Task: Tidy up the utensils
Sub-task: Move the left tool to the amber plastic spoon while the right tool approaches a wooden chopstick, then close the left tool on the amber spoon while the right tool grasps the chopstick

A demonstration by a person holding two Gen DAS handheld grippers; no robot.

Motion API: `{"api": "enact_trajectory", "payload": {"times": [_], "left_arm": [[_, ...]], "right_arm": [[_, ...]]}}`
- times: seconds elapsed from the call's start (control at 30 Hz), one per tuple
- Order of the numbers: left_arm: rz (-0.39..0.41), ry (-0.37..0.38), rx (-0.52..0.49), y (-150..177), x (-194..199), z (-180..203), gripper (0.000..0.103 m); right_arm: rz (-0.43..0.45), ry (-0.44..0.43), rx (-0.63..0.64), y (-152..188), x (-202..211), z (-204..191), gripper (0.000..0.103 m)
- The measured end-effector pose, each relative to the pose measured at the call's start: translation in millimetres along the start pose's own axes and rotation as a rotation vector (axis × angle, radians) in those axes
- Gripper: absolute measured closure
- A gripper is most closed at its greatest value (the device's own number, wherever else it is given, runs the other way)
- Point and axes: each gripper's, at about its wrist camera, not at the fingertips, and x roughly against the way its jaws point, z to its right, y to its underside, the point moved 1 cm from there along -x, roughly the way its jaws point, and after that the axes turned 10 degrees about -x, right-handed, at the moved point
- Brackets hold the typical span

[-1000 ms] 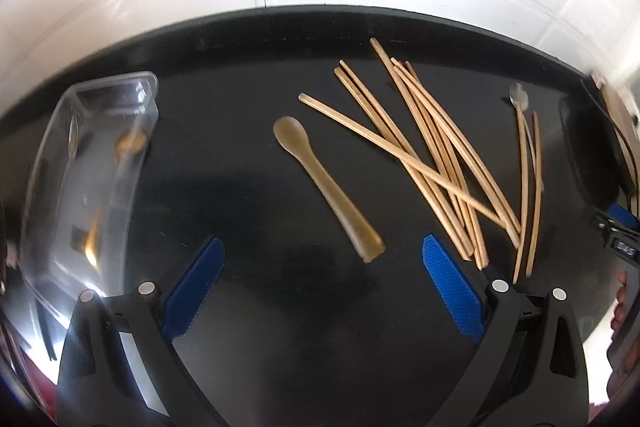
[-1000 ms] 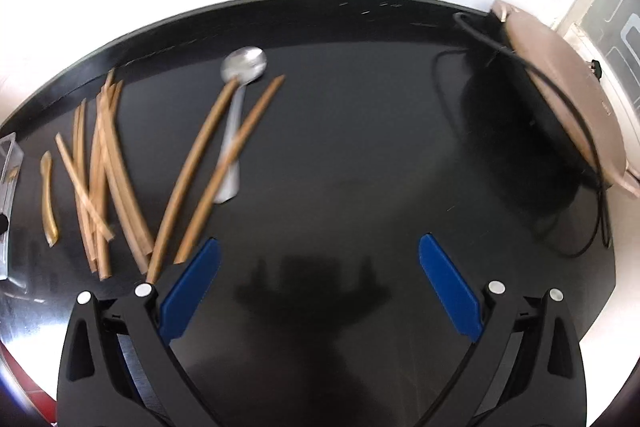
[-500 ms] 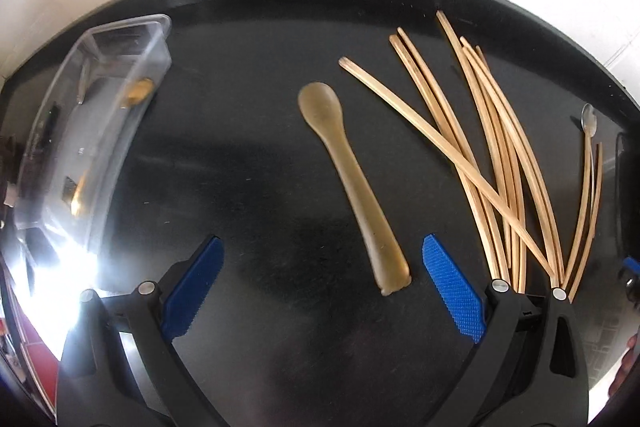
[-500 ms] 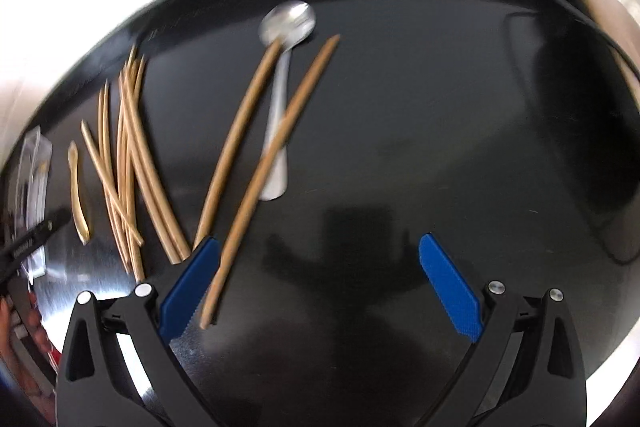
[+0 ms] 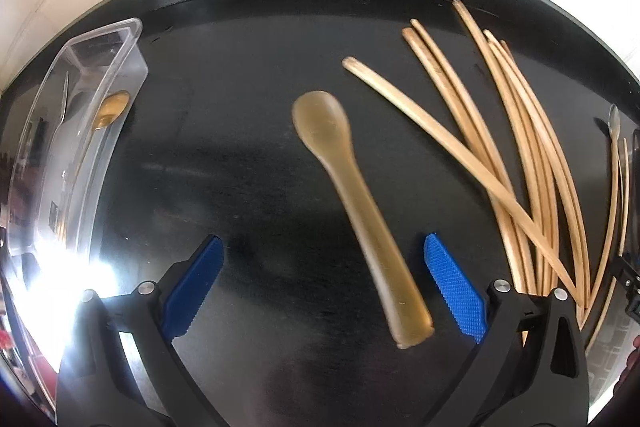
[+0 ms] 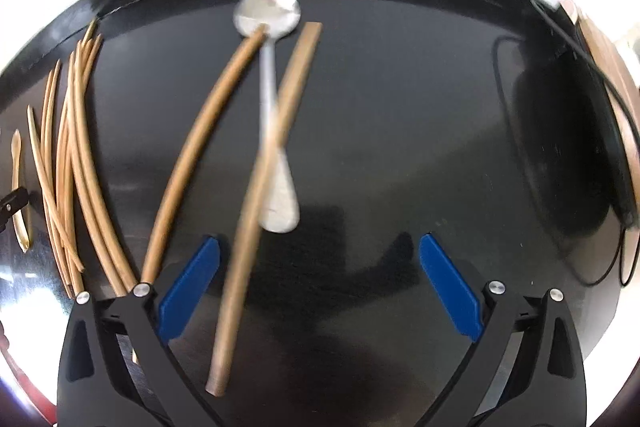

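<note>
Hovering over a black bench with both grippers' fingers spread apart, gripping nothing
Left gripper [image 5: 322, 285] straddles the translucent amber plastic spoon [image 5: 352, 203] at frame centre; right gripper [image 6: 318, 285] straddles one brown wooden chopstick [image 6: 256, 195] crossing the silver metal spoon [image 6: 272, 107]

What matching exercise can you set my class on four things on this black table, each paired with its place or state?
Things:
1. amber plastic spoon
2. metal spoon
3. clear plastic container
4. bundle of chopsticks

Places or states:
A. crossed by a chopstick
B. holds a spoon inside
C. handle between the open left gripper fingers
D. lies right of the amber spoon

Pairs: 1-C, 2-A, 3-B, 4-D
</note>
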Motion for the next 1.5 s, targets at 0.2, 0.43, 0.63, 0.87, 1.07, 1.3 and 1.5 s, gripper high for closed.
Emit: {"api": "enact_trajectory", "payload": {"times": [0.2, 0.43, 0.63, 0.87, 1.07, 1.3, 1.5], "left_arm": [[-0.009, 0.029, 0.052, 0, -4, -23, 0.005], [0.010, 0.021, 0.054, 20, 1, -34, 0.005], [0.024, 0.023, 0.044, 30, 3, -45, 0.005], [0.027, 0.019, 0.059, 29, 3, -39, 0.005], [0.011, 0.023, 0.055, 22, 4, -37, 0.005], [0.148, 0.060, -0.085, 21, 23, -18, 0.075], [0.151, 0.122, -0.099, 20, 34, 3, 0.095]], "right_arm": [[0.013, -0.030, -0.106, 5, 2, 27, 0.005], [0.043, -0.036, -0.090, 16, 11, 25, 0.005], [0.022, -0.032, -0.102, 8, -1, 22, 0.005], [0.000, -0.047, -0.037, 7, -4, 16, 0.005], [-0.015, -0.050, -0.011, 8, -3, 12, 0.005], [0.081, -0.117, 0.115, 17, 15, 9, 0.094], [0.042, -0.202, 0.023, 19, 16, 25, 0.096]]}}
